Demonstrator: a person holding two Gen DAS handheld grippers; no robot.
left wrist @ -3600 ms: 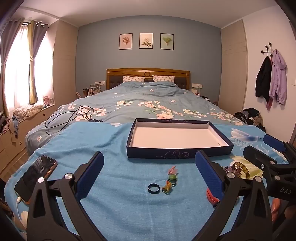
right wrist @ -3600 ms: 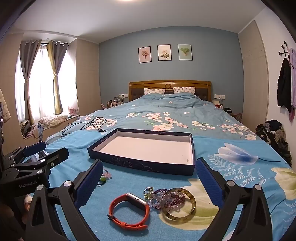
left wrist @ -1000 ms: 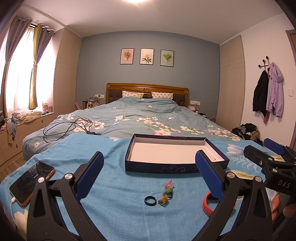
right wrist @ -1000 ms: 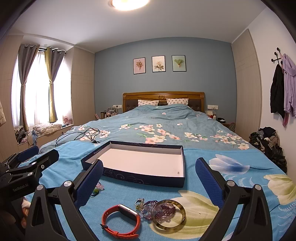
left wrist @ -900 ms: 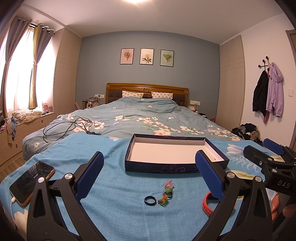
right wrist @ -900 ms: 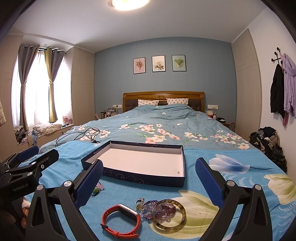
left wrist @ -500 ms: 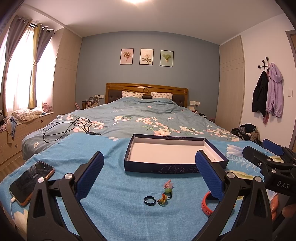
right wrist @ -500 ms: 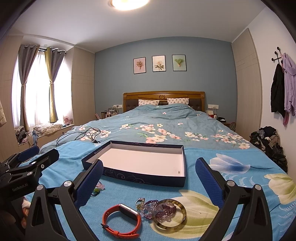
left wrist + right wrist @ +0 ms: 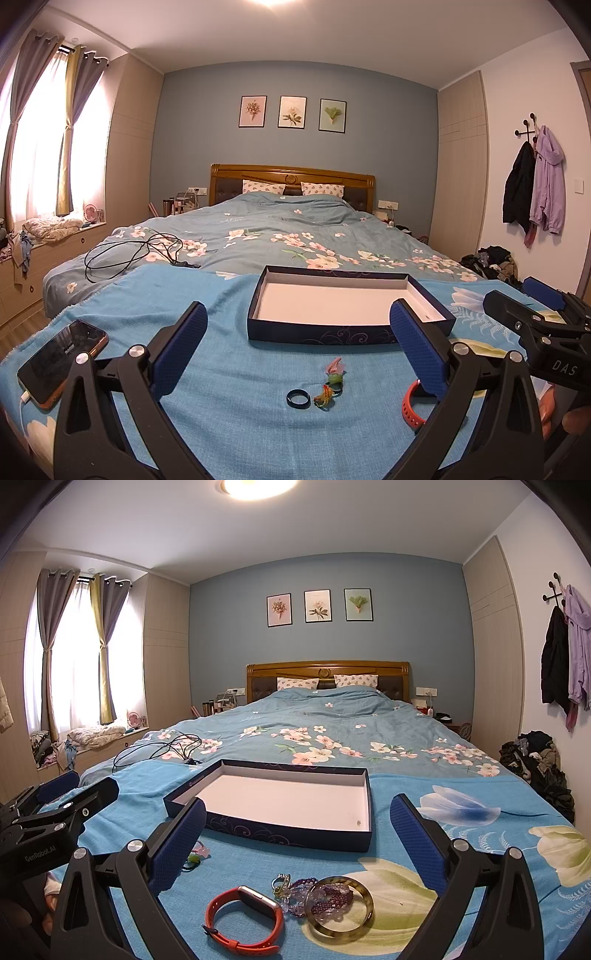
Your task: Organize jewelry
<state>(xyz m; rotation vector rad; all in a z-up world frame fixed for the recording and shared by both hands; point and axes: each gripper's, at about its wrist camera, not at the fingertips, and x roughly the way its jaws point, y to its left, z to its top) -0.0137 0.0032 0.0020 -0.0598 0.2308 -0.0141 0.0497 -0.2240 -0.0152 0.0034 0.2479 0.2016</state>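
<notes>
An empty dark blue box [image 9: 347, 334] with a white inside [image 9: 284, 801] lies on the blue blanket. In the left wrist view a dark ring [image 9: 298, 398], a small green and orange trinket [image 9: 327, 393] and a pink and green clip [image 9: 335, 369] lie in front of my open, empty left gripper [image 9: 295, 347]. In the right wrist view an orange smart band [image 9: 243, 919], purple beads [image 9: 325, 897] and an amber bangle [image 9: 341, 910] lie below my open, empty right gripper [image 9: 297, 840]. The band also shows in the left wrist view [image 9: 412, 404].
A phone [image 9: 61, 360] on a cable lies at the blanket's left edge. A black cable [image 9: 136, 253] is coiled on the bed beyond. The bed runs back to a wooden headboard [image 9: 327, 674]. Clothes [image 9: 535, 760] are piled on the floor at the right.
Both grippers have tilted up since 3.6 s ago, so the box and jewelry sit lower in view. Little has moved in the last second. Both stay open.
</notes>
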